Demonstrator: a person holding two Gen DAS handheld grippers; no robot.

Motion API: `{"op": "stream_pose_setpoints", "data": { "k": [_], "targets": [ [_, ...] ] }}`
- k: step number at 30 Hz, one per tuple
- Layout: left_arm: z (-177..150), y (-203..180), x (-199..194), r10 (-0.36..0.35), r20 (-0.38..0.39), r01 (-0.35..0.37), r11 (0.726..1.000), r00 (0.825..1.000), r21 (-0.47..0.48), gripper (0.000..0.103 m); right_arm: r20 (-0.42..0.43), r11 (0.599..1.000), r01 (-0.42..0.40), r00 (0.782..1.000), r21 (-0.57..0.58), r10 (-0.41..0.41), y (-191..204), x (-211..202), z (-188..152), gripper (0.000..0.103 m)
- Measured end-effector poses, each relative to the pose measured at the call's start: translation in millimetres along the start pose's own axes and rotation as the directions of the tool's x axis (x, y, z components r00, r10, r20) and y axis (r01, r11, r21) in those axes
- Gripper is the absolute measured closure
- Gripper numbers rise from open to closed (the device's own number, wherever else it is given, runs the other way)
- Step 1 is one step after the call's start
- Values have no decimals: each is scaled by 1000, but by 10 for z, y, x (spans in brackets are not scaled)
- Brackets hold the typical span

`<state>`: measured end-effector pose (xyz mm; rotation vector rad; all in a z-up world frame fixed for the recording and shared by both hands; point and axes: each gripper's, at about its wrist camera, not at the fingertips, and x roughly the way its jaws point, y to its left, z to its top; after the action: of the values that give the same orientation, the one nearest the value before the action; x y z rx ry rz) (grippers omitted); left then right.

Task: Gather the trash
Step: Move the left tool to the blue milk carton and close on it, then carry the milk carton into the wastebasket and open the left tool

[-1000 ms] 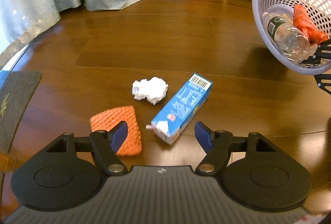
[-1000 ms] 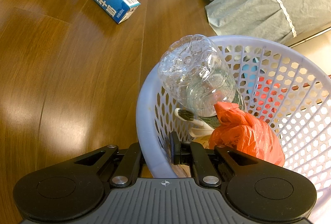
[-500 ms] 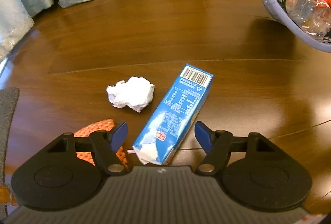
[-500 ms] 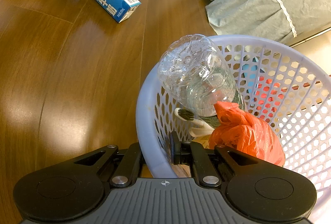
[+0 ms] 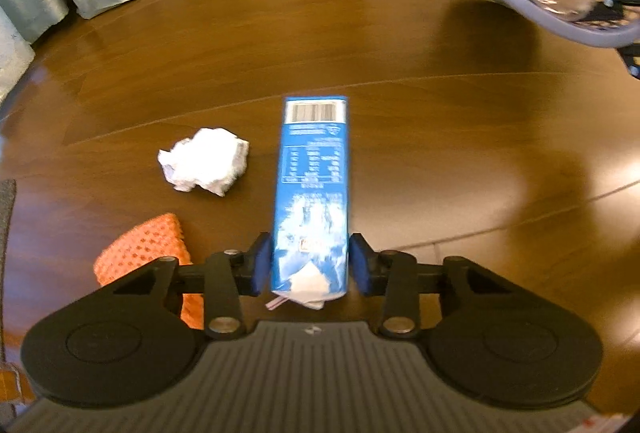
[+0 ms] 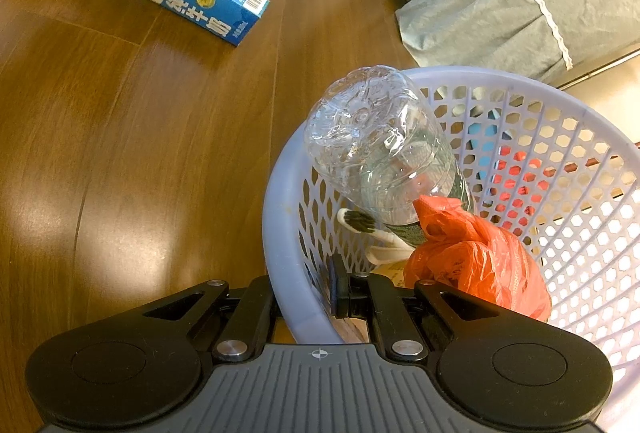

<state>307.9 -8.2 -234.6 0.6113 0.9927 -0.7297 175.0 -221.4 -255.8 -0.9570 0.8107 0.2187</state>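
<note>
1 blue carton [image 5: 310, 193] mid-frame, clamped by left tool [image 5: 309, 267]; 1 crumpled paper wad [image 5: 204, 161]; right tool [image 6: 306, 293] pinches 1 perforated plastic basket [image 6: 280, 233] rim.

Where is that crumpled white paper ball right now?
In the left wrist view, the paper ball lies on the wooden floor, just left of the blue carton and beyond the orange sponge.
</note>
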Motion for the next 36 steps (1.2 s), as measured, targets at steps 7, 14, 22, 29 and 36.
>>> {"op": "stream_pose_setpoints", "data": {
  "k": [7, 14, 22, 29, 36],
  "targets": [
    [-144, -112, -92, -12, 28, 13, 999, 1000, -33, 62, 1, 1000, 0, 1000, 5, 0, -9, 2, 15, 98],
    [-88, -126, -19, 9, 60, -4, 997, 998, -81, 62, 1, 1000, 0, 1000, 2, 0, -9, -2, 13, 98],
    [-98, -164, 19, 34, 33, -32, 997, 999, -65, 68, 2, 1000, 0, 1000, 5, 0, -15, 3, 14, 98],
    [-94, -141, -169, 19, 34, -17, 998, 999, -68, 70, 2, 1000, 1, 1000, 5, -1, -20, 12, 12, 98],
    [-62, -210, -503, 3, 50, -2, 999, 999, -32, 70, 2, 1000, 0, 1000, 8, 0, -28, 18, 12, 98]
  ]
}}
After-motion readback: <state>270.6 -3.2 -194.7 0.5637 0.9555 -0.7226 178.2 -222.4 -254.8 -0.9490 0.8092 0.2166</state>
